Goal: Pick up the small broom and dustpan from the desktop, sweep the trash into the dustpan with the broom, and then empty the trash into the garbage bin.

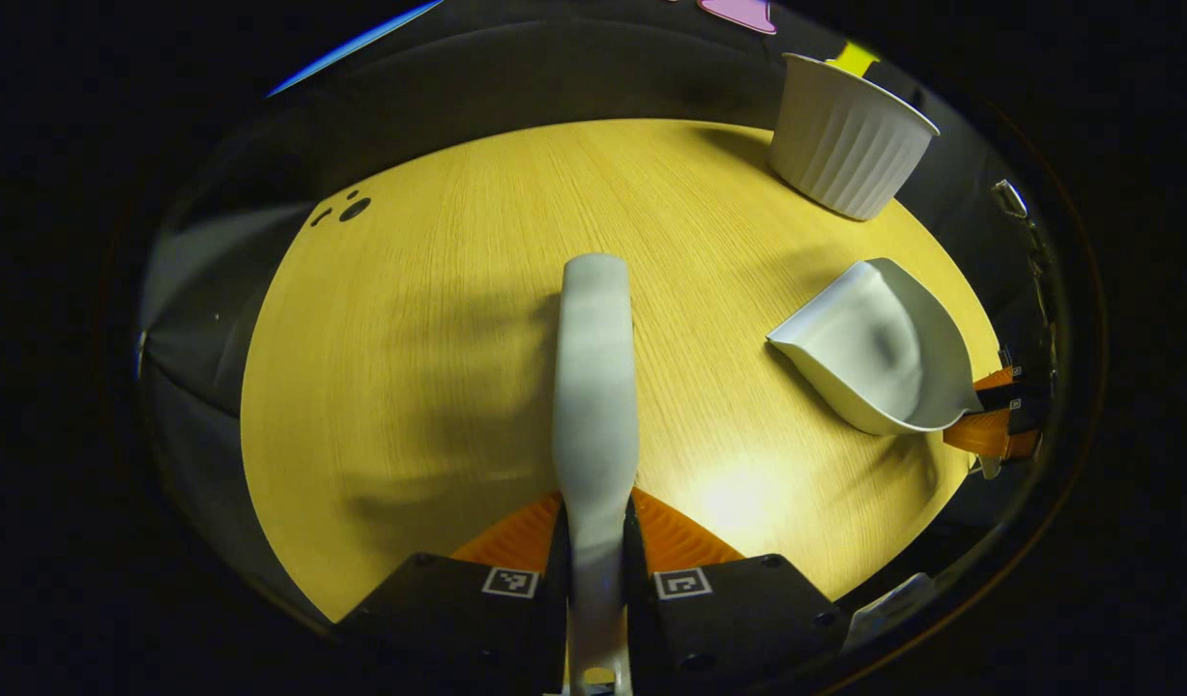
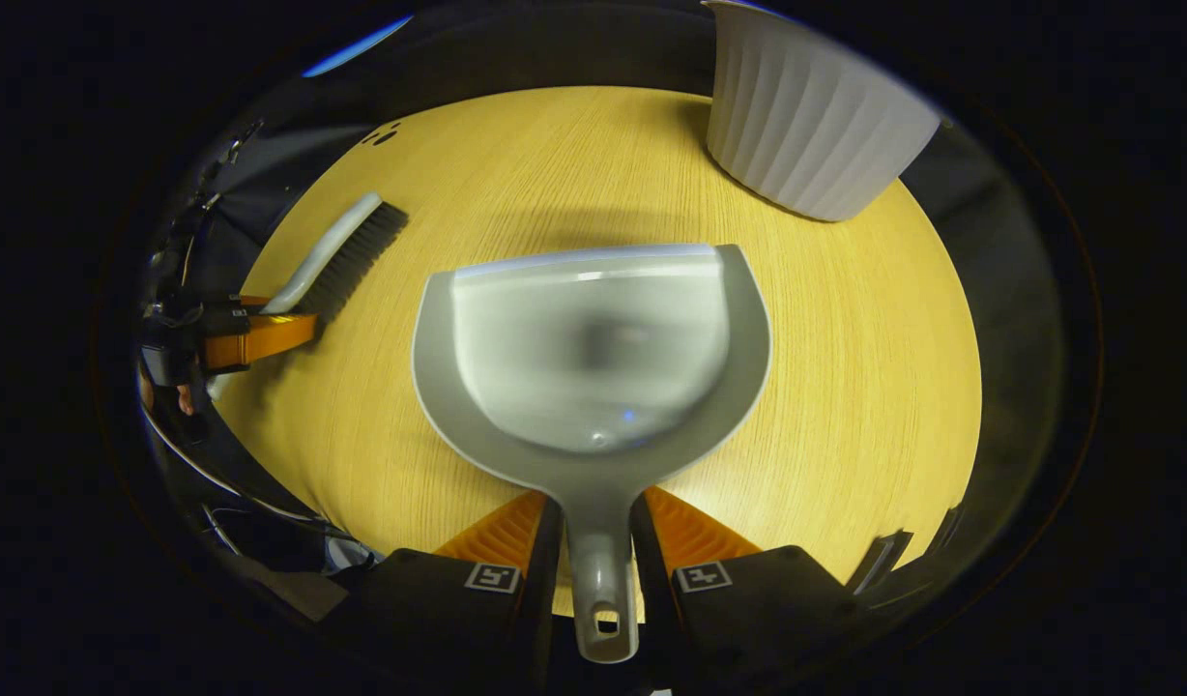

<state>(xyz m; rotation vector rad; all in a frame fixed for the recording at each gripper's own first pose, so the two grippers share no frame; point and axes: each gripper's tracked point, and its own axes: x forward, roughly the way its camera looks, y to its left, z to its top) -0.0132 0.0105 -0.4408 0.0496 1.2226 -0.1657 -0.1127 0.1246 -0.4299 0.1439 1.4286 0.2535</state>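
Pale yellow wood-grain desktop (image 1: 410, 387) spreads under both grippers, with dark booth cloth behind it. In the left gripper view, the left gripper (image 1: 595, 541) is pinched on the handle of one small broom (image 1: 593, 367), which runs straight ahead from between its fingers; the bristles are hidden beneath the handle here. Up and left of it, a few small dark marks (image 1: 347, 208) sit near the desktop's far edge; what they are is hard to tell. To its right, one dustpan (image 1: 879, 348) is seen from the side, its handle end covered by the right gripper's fingers (image 1: 990, 430). Farther ahead on the right stands one white ribbed garbage bin (image 1: 845, 135).

In the right gripper view, the broom shows at far left with dark bristles, its handle held by the other gripper. The right gripper (image 2: 598, 551) is clamped on the dustpan's handle, the pan lying directly ahead, mouth away. The bin's top is cut off ahead to the right.
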